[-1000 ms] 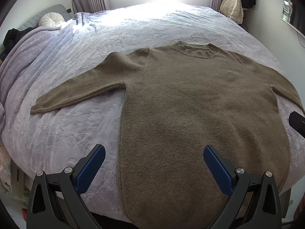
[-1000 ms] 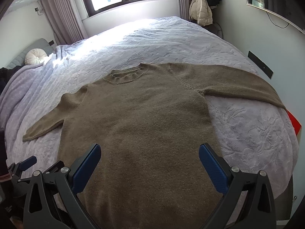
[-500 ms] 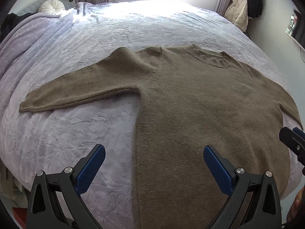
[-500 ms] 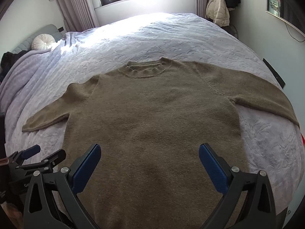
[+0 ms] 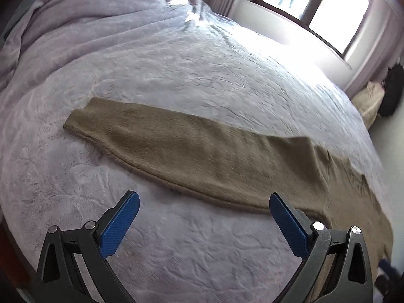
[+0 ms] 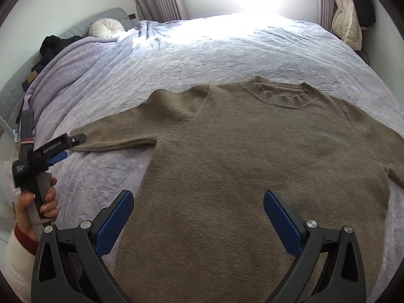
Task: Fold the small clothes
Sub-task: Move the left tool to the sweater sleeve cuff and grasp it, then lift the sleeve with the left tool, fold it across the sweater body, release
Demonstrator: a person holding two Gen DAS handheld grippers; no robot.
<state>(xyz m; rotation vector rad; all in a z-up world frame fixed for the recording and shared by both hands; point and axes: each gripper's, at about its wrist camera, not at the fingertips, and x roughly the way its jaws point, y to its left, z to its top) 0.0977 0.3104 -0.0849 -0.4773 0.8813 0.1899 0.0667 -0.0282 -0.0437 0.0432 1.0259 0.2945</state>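
Observation:
An olive-brown knit sweater (image 6: 252, 156) lies flat and face up on the bed, collar toward the window, sleeves spread out. Its left sleeve (image 5: 181, 149) fills the left wrist view, cuff at the left. My left gripper (image 5: 204, 214) is open and empty, hovering just short of the sleeve's near edge. It also shows in the right wrist view (image 6: 68, 147), near the sleeve cuff. My right gripper (image 6: 199, 214) is open and empty above the sweater's lower body.
The lilac textured bedspread (image 6: 227, 48) covers the whole bed. A round white cushion (image 6: 107, 29) and dark clothes (image 6: 51, 48) lie at the headboard. A cream jacket (image 6: 347, 25) hangs by the right wall. A window is behind the bed.
My left gripper has swung left, from over the sweater body to the left sleeve. My right gripper has shifted left over the lower body. Both stay open.

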